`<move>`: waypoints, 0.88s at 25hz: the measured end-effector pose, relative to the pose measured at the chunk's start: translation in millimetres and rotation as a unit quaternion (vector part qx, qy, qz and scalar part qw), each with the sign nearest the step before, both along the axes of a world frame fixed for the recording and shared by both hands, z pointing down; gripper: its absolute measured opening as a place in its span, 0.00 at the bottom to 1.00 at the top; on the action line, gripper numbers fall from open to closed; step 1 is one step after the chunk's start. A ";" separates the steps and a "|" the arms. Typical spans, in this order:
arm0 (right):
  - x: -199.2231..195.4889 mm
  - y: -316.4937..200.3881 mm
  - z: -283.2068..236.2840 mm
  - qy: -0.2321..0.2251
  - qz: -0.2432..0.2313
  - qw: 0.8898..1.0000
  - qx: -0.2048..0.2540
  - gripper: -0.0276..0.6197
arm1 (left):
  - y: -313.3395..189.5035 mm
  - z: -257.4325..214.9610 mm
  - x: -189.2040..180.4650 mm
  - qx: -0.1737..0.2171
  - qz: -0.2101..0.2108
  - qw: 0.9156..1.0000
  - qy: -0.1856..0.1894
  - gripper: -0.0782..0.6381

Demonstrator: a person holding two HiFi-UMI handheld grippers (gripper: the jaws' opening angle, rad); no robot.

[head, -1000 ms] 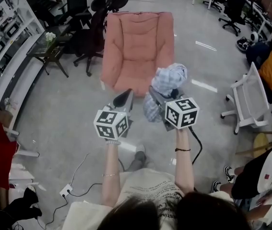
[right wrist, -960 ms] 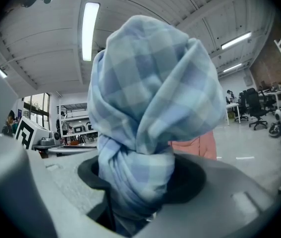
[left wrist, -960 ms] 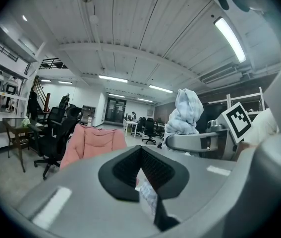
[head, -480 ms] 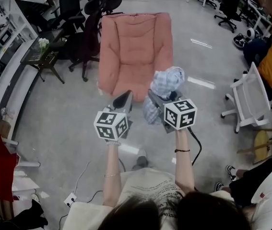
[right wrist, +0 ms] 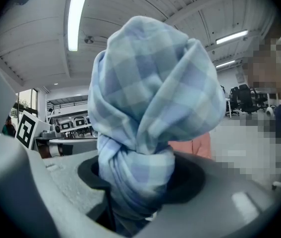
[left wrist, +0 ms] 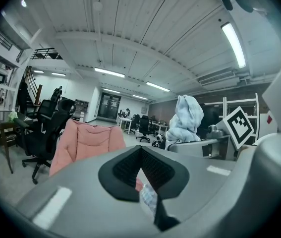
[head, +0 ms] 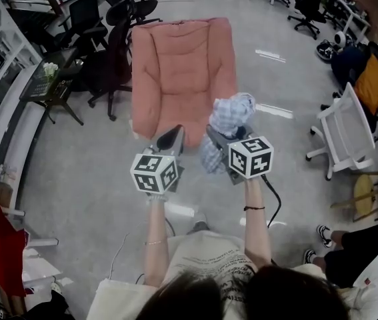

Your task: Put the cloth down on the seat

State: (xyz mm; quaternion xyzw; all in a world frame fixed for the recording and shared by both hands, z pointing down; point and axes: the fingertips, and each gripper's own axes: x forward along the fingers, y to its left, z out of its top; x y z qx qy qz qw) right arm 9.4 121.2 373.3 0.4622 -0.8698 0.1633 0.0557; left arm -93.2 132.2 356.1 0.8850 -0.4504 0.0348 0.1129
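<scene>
Right hand-held gripper (right wrist: 136, 185): clamped on bunched blue-checked cloth (right wrist: 152, 98), long axis upright across the jaws.
Left hand-held gripper (left wrist: 141, 151): jaws together, empty.
Head view alone: cloth in the air before pink padded armchair (head: 181, 65).

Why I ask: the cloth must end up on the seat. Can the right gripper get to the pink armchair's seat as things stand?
Probably yes. The right gripper, shut on the checked cloth, points at the pink armchair just ahead; its seat is bare and nothing stands between them.
</scene>
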 end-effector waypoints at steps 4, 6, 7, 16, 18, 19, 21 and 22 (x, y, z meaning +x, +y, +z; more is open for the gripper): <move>-1.0 -8.1 6.0 -0.001 0.014 1.000 -0.004 0.44 | -11.4 3.2 -0.7 -0.001 0.012 1.000 0.001 0.12; 0.1 -12.6 10.1 -0.001 0.022 1.000 -0.008 0.44 | -17.3 6.7 -0.3 -0.004 0.017 1.000 -0.002 0.12; 0.6 -14.5 12.6 -0.001 0.025 1.000 -0.010 0.44 | -20.1 9.3 -0.9 -0.006 0.019 1.000 -0.003 0.12; 15.4 -38.4 22.1 0.009 0.050 0.998 -0.024 0.44 | -46.1 23.4 3.7 -0.027 0.024 0.999 0.007 0.12; 18.3 -46.3 24.1 0.007 0.052 0.998 -0.026 0.44 | -54.5 27.0 7.1 -0.030 0.024 0.999 0.011 0.12; 19.9 -50.4 25.4 0.007 0.051 0.998 -0.027 0.44 | -59.1 28.6 9.4 -0.032 0.024 0.999 0.012 0.12; 22.5 -60.0 28.6 0.007 0.050 0.998 -0.031 0.44 | -69.4 31.1 14.1 -0.034 0.026 0.999 0.012 0.12; 23.6 -65.9 30.2 0.008 0.049 0.998 -0.033 0.44 | -75.3 32.0 16.4 -0.035 0.028 0.999 0.011 0.12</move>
